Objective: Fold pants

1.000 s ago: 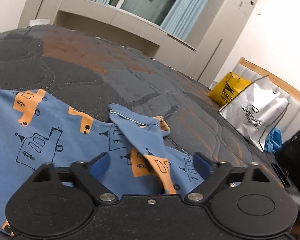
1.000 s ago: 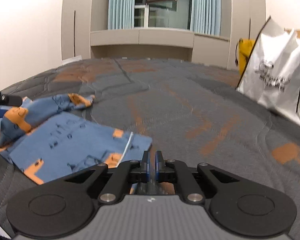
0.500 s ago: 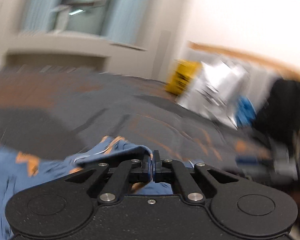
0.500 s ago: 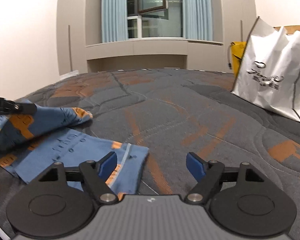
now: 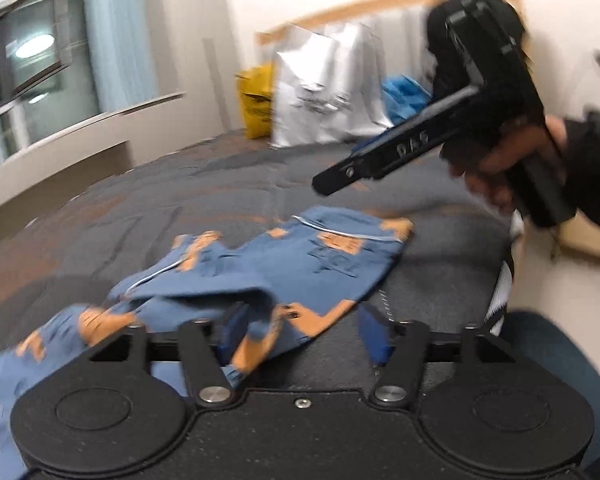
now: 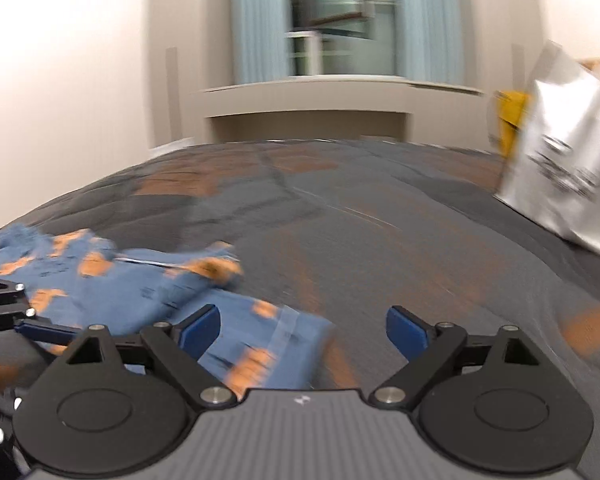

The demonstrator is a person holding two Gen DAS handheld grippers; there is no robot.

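The left tongs (image 5: 304, 334) were seen with their jaws just opened, a fold of the pants (image 5: 300, 256) draped against the left pad but seemingly no longer pinched, though blur made this uncertain. The right tongs (image 6: 303, 330) had just been opened wide, with nothing between them, above the hem. The pants lay rumpled and half folded on the bed (image 6: 380, 240), near its edge. For a clean fold, the loose layer would best be released fully, then smoothed flat and its edges squared before another crease is made.
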